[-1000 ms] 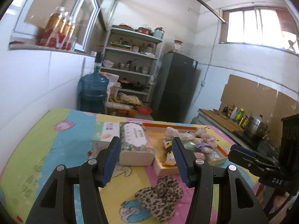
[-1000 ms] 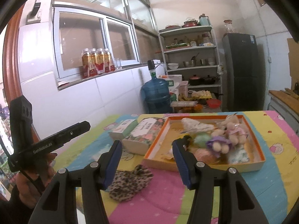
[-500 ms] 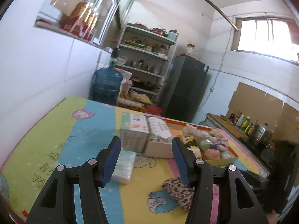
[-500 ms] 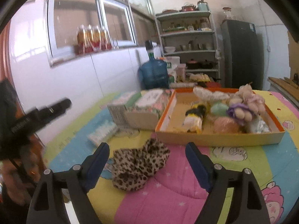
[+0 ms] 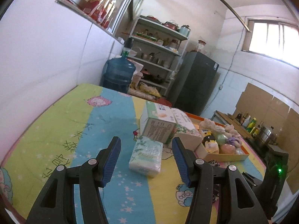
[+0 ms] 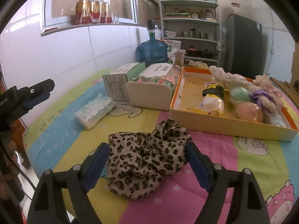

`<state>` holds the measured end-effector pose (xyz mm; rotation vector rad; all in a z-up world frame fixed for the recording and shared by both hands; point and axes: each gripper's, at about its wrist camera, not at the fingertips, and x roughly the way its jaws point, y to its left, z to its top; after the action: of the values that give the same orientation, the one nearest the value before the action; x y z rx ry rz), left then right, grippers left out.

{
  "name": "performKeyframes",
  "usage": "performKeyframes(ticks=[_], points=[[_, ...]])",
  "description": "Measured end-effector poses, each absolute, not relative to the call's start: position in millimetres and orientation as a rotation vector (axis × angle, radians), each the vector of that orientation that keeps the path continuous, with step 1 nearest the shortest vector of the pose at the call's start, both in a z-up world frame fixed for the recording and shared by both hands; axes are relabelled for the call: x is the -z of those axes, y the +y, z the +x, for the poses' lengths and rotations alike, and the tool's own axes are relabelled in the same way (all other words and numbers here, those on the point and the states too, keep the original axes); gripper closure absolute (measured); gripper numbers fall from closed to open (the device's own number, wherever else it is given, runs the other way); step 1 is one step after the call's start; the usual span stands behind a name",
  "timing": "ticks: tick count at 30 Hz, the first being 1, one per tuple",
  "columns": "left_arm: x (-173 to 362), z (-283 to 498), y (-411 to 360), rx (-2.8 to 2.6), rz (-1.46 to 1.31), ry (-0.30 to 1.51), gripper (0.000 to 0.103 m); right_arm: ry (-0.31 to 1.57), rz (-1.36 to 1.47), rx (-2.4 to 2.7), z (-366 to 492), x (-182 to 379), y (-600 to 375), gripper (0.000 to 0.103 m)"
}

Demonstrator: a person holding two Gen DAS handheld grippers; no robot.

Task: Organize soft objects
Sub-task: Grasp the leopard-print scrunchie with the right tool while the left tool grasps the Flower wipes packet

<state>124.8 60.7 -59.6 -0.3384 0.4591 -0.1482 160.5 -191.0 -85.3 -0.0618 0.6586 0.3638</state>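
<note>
Only right view shows scarf (image 6: pixel 147 160) between wide right gripper (image 6: pixel 147 165). Left gripper (image 5: pixel 146 161) wide, tissue pack (image 5: pixel 146 155) ahead; bare cloth (image 5: pixel 74 127) left.

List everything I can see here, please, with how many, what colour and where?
Leopard-print cloth: one, tan and black, bunched on the bedspread, between the right gripper's fingers.
Tissue pack: one, white and pale green, lying ahead of the left gripper.
Green tissue box: one, behind the pack.
Floral tissue box: one, beside the orange tray.
Orange tray: one, holding plush toys and soft packets.
Bedspread: one, striped green, blue, yellow, pink.
Water jug: one, blue, by the wall.
Shelf rack: one, with pots.
Fridge: one, dark.
Bottles: several, amber, on the window ledge.
Left gripper: open.
Right gripper: open.
</note>
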Motion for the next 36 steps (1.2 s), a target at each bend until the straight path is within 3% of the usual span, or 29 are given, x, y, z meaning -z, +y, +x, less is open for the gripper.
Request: performKeyframes(ticks=[5, 7, 9, 12, 14, 18, 36], points=[[68.1, 139.8, 54.4, 0.185, -0.273, 0.52, 0.045, 0.667, -0.129, -0.336, 162.6, 90.7, -179.2, 0.02], [71.9, 147.4, 48.0, 0.194, -0.22, 0.549, 0.045, 0.669, -0.139, -0.331, 162.8, 92.7, -177.9, 0.03], [76.1, 158.9, 43.9, 0.205, -0.179, 0.586, 0.044, 0.677, -0.127, -0.334, 163.8, 95.0, -178.7, 0.058], [83.3, 176.5, 40.4, 0.236, -0.142, 0.642, 0.044, 0.679, -0.117, -0.341, 164.2, 96.2, -180.2, 0.071], [86.3, 185.6, 38.2, 0.255, -0.125, 0.671, 0.043, 0.677, -0.108, -0.351, 163.8, 97.3, -181.6, 0.072], [94.7, 206.2, 35.3, 0.349, -0.133, 0.737, 0.029, 0.685, -0.087, -0.365, 165.0, 101.9, -184.1, 0.072], [112.5, 219.3, 9.2, 0.277, -0.022, 0.814, 0.029, 0.669, -0.051, -0.383, 162.1, 103.9, -187.0, 0.071]])
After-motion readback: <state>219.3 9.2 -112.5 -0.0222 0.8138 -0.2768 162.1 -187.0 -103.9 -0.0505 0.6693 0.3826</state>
